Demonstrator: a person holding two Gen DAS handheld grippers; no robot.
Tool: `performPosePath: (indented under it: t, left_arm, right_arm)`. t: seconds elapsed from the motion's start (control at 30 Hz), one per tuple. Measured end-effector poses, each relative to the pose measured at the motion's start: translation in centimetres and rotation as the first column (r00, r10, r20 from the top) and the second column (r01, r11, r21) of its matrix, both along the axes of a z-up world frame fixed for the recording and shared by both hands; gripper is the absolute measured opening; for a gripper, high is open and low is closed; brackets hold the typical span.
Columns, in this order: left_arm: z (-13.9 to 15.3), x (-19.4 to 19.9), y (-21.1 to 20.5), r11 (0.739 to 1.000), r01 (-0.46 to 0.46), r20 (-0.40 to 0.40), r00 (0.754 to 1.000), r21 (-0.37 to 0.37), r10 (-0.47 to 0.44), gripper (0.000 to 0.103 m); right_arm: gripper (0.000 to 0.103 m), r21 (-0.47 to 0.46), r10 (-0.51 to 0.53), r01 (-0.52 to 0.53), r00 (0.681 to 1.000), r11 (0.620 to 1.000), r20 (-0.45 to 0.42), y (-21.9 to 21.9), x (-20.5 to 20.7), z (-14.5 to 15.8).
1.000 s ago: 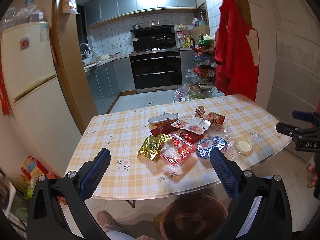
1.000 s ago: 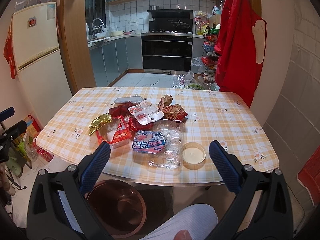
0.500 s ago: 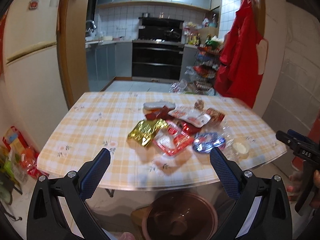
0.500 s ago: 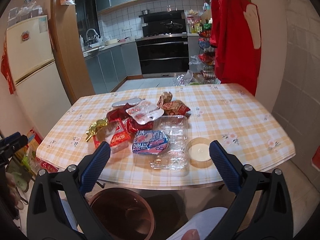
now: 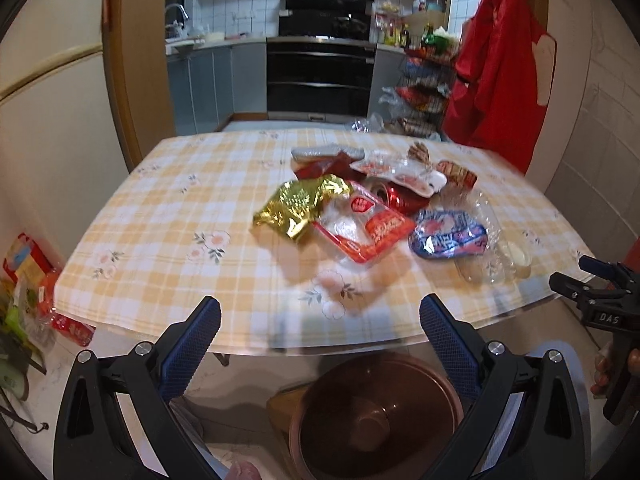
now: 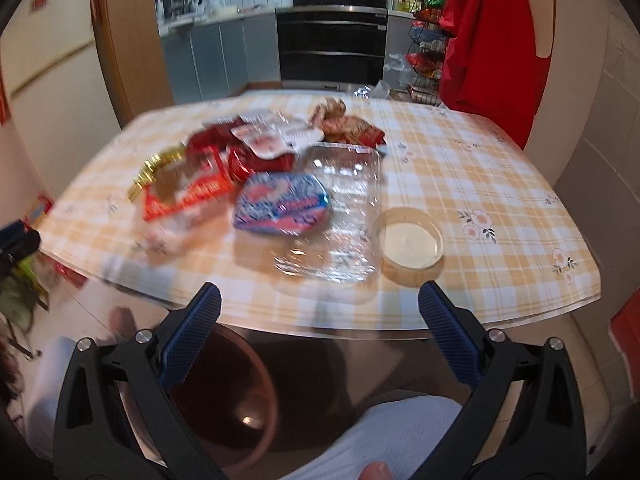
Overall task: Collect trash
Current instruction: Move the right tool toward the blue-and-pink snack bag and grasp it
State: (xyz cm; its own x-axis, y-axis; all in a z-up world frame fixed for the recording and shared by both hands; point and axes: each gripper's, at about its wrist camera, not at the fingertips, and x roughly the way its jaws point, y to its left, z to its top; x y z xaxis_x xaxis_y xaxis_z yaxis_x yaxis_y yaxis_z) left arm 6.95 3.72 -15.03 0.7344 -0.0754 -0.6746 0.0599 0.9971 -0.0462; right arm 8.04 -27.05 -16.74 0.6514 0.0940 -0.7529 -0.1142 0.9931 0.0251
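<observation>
We note both the left gripper (image 5: 320, 322) and right gripper (image 6: 319, 307) held wide open and empty off the tabletop's (image 5: 168, 208) near edge, the trash heap (image 5: 360, 204) lying mid-tabletop, and advise taking the nearest wrapper (image 6: 282, 204) singly.

A checked cloth (image 5: 208, 216) with flower prints covers the worktop. Behind it a black oven (image 5: 320, 76) sits among grey cabinets (image 5: 208, 80), with a sink tap (image 5: 176, 12) to the left. A red apron (image 5: 500, 76) hangs on the right beside a wire rack (image 5: 420, 88). A cream fridge (image 5: 44, 112) stands left.
</observation>
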Motion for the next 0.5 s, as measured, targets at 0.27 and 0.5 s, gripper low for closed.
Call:
performPosePath:
  t: [0.27,0.5]
  left_arm:
    - [-2.1,1.3,-0.7,0.998,-0.066,-0.027,0.997,-0.017,0.066,0.098]
    - [-3.7,2.4,-1.5,0.997,-0.071,-0.049,0.996,-0.034,0.069,0.098]
  right_arm:
    - [0.097,-0.086,-0.026,0.025,1.000,0.996,-0.010,-1.0,1.8,-2.6]
    - [0.097,-0.029,-0.108,0.106,0.991,0.994,-0.078,-3.5,3.6,-4.4]
